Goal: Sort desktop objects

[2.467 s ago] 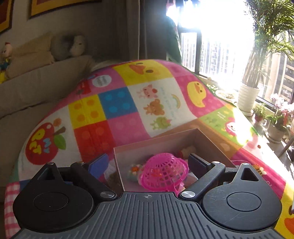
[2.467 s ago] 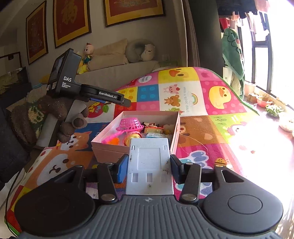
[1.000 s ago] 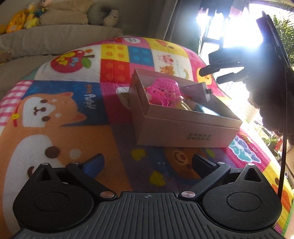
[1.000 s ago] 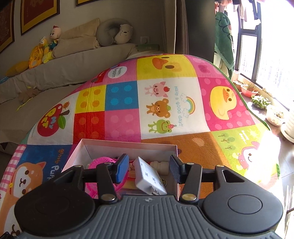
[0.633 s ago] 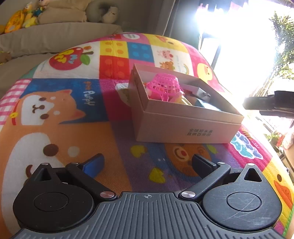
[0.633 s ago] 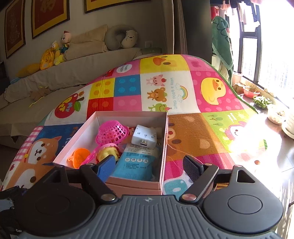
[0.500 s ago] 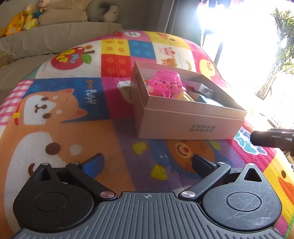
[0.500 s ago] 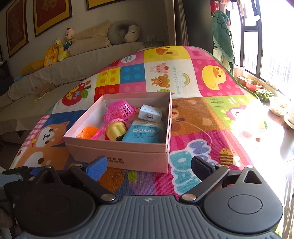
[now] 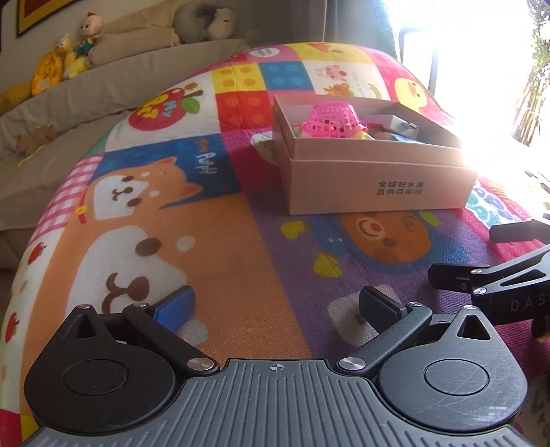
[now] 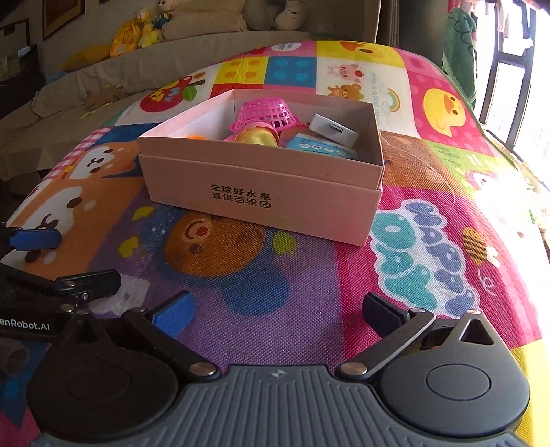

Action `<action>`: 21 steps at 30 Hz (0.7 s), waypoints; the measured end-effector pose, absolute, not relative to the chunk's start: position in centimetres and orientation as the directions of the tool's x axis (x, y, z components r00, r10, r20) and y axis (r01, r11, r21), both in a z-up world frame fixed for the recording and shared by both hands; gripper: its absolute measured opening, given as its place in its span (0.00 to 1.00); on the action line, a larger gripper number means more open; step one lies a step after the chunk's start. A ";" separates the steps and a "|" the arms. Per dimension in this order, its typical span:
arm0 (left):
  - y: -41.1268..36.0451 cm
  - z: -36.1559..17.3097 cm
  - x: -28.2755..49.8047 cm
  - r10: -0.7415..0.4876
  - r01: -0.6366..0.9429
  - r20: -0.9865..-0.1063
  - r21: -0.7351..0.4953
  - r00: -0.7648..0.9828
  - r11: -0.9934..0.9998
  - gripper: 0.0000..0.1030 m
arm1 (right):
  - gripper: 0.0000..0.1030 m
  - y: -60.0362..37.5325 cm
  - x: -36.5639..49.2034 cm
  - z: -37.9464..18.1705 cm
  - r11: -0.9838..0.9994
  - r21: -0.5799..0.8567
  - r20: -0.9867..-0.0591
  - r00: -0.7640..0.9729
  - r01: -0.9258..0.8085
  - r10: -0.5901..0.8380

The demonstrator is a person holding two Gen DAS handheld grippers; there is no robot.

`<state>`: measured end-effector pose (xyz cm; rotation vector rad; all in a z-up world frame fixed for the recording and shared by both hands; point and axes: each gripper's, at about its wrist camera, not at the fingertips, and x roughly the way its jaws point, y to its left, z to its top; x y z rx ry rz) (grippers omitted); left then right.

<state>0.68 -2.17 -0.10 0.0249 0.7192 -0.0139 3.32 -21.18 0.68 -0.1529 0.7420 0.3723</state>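
A pink cardboard box [image 10: 261, 192] stands on the colourful play mat [image 10: 257, 285]; it also shows in the left wrist view [image 9: 378, 185]. Inside lie a pink toy basket [image 10: 266, 111], a yellow toy [image 10: 256, 137], a blue packet [image 10: 319, 148], a white adapter [image 10: 331, 130] and an orange piece [image 10: 196, 137]. The basket [image 9: 331, 117] and adapter [image 9: 400, 123] show in the left view too. My left gripper [image 9: 275, 307] is open and empty, low over the mat, short of the box. My right gripper [image 10: 276, 311] is open and empty, in front of the box.
A beige sofa [image 10: 192, 51] with plush toys [image 10: 137, 31] and cushions runs along the back. A bright window [image 10: 512, 62] is at the right, past the mat's edge. The right gripper's fingers [image 9: 481, 278] show at the right of the left wrist view.
My right gripper let go of the white adapter into the box, opened and pulled back. My left gripper also backed away and dropped lower over the mat.
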 end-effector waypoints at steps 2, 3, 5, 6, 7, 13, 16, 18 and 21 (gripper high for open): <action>-2.2 -0.1 0.7 -0.006 0.022 -0.659 0.015 0.752 1.000 1.00 | 1.00 -21.5 3.5 0.5 0.917 0.005 -0.668 0.681 -0.398 0.299; -2.2 -0.2 0.7 -0.006 0.022 -0.659 0.016 0.752 1.000 1.00 | 1.00 -21.6 3.5 0.4 0.919 0.015 -0.661 0.686 -0.394 0.305; -2.2 -0.2 0.7 -0.010 0.023 -0.659 0.011 0.752 1.000 1.00 | 1.00 -21.7 3.2 0.4 0.924 0.020 -0.651 0.696 -0.383 0.303; -2.1 -0.2 0.7 -0.013 0.023 -0.659 0.006 0.752 1.000 1.00 | 1.00 -21.7 3.0 0.3 0.927 0.016 -0.647 0.703 -0.374 0.295; -2.1 -0.2 0.7 -0.014 0.023 -0.659 0.005 0.752 1.000 1.00 | 1.00 -21.5 3.0 0.3 0.928 0.005 -0.645 0.708 -0.372 0.288; -2.1 -0.2 0.8 -0.013 0.023 -0.659 0.008 0.752 1.000 1.00 | 1.00 -21.7 3.0 0.2 0.928 0.005 -0.643 0.709 -0.373 0.288; -2.2 -0.2 0.8 -0.013 0.023 -0.659 0.006 0.752 1.000 1.00 | 1.00 -21.7 3.0 0.3 0.928 0.004 -0.643 0.710 -0.373 0.288; -2.1 -0.2 0.8 -0.014 0.023 -0.659 0.006 0.752 1.000 1.00 | 1.00 -21.7 3.0 0.3 0.928 0.006 -0.643 0.709 -0.373 0.289; -2.2 -0.2 0.8 -0.014 0.022 -0.658 0.005 0.753 1.000 1.00 | 1.00 -21.6 3.0 0.3 0.928 0.006 -0.643 0.709 -0.373 0.289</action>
